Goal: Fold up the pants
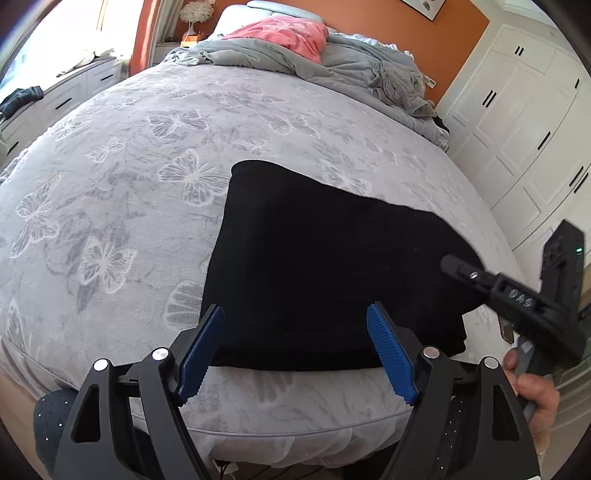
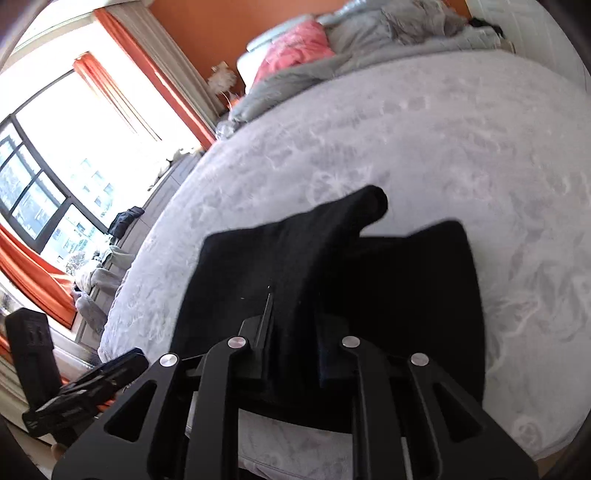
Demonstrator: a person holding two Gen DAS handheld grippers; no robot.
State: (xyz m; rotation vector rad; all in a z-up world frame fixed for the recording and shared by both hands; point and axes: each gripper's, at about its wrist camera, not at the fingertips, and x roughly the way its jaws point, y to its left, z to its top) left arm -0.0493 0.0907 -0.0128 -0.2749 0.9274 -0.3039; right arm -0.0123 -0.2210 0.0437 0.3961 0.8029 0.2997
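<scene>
A: Pants' location vs fingers?
B: One pr black pants (image 1: pixel 325 266), folded, on the bed (image 1: pixel 122 177) near its front edge. Left gripper (image 1: pixel 295 354) wide, nothing between the fingers, pants just beyond. Right gripper (image 2: pixel 291 332) narrow, clamped on a pants fold.
A: Surroundings?
B: One pink pillow (image 1: pixel 284 33), rumpled grey duvet (image 1: pixel 351 62) at the head end; nothing obstructing.

A butterfly-patterned grey bedspread (image 1: pixel 122 173), a pink pillow (image 1: pixel 284 33), white wardrobe doors (image 1: pixel 517 122), and perhaps clothes on the window ledge (image 2: pixel 125 219)
</scene>
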